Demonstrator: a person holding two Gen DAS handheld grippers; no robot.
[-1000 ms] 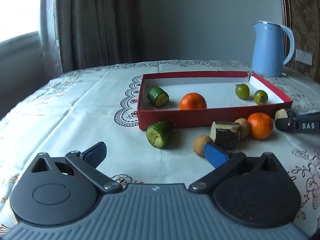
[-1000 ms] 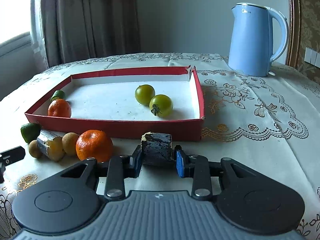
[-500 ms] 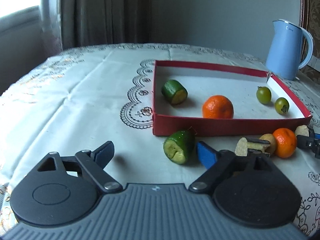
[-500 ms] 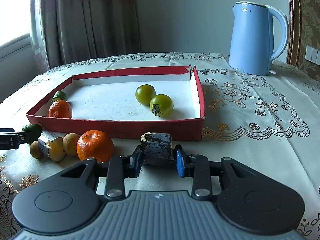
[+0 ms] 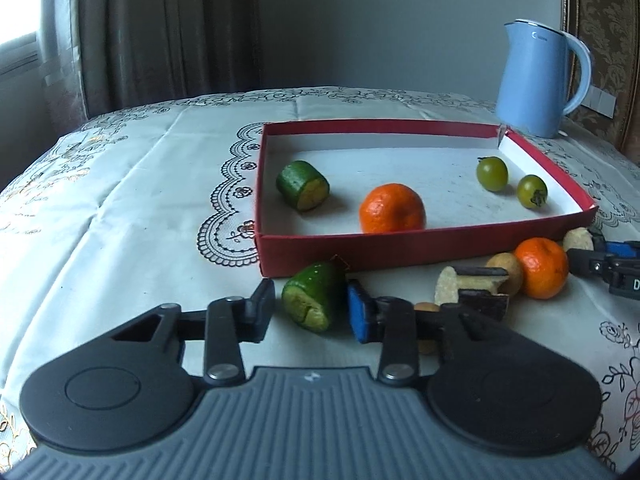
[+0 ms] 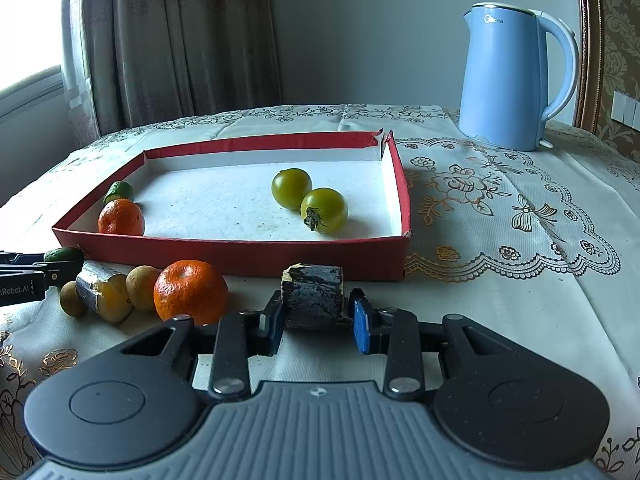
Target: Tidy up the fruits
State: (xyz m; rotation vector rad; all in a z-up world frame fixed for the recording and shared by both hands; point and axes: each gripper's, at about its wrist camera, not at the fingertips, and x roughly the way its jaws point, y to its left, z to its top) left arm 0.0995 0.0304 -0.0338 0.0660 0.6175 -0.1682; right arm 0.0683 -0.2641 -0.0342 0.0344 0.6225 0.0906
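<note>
Only the left wrist view shows the left gripper (image 5: pixel 310 310) from behind: its jaws have just been closing around a green cucumber piece (image 5: pixel 314 300) that lies on the tablecloth (image 5: pixel 120 208) just before the red tray's (image 5: pixel 400 246) near wall; the blue pad on the right side touches the piece, while a thin gap seems to remain at the black finger (image 5: pixel 262 308), so a firm grip cannot be confirmed. That view also shows plainly the second cucumber piece (image 5: pixel 303 185) inside the tray, which the right wrist view reduces to a green sliver (image 6: pixel 119 191) behind a tangerine (image 6: pixel 121 217). The right wrist view alone shows the right gripper (image 6: pixel 316 320) clamped on a dark-skinned chunk (image 6: pixel 314 296) resting on the cloth before the tray. Counted across both views: 2 tangerines, 1 in the tray and 1 (image 6: pixel 191 291) outside; 2 green tomatoes (image 6: pixel 308 200) touching each other in the tray; 2 cucumber pieces; 2 dark-skinned chunks, the second (image 6: pixel 103 297) lying among 2 small brown round fruits (image 6: pixel 141 287); 1 blue kettle (image 6: pixel 516 80) beyond the tray's far right corner.
</note>
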